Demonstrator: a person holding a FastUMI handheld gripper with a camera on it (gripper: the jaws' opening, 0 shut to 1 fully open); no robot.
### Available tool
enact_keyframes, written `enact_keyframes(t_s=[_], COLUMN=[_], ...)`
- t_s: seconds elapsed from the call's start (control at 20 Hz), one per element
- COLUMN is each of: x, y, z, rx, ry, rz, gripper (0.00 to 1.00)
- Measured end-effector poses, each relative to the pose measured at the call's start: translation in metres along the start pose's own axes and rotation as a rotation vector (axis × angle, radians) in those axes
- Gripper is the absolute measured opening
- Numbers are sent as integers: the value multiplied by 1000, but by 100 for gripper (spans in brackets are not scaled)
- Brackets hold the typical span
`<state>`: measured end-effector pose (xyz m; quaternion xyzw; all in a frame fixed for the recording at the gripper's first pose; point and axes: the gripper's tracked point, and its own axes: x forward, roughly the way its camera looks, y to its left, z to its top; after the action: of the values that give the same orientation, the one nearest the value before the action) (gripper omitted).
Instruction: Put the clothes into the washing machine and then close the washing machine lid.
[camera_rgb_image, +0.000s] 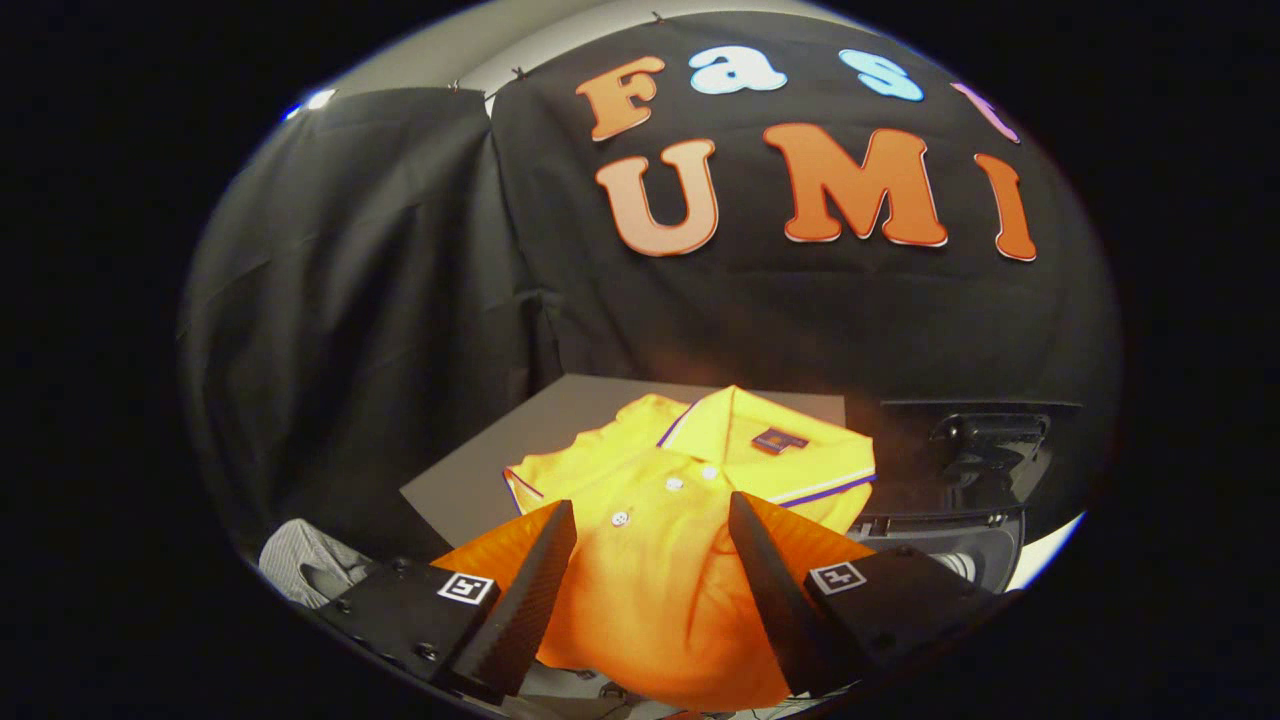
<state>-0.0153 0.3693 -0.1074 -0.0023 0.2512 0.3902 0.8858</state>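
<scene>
Your gripper (650, 525) hangs with fingers spread wide over the folded yellow cotton polo shirt (680, 500), pinching nothing, likely lined up to grab. The shirt lies on a grey board (490, 455); the dark washing machine (950, 500) sits beside it.

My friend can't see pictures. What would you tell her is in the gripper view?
A bright yellow polo shirt lies folded on a grey board, with the open gripper poised over it, one finger on each side. To the right stands a dark washing machine with its lid up.
</scene>
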Motion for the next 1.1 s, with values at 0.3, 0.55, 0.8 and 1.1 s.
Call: enact_keyframes(t_s=[0.3, 0.55, 0.8, 1.1], x=[14, 16, -21, -106], y=[-7, -2, -11, -67], z=[-22, -17, 33, 100], rx=[9, 41, 69, 59], ry=[105, 63, -139, -313], rz=[-6, 49, 28, -62], gripper=[82, 12, 8, 8])
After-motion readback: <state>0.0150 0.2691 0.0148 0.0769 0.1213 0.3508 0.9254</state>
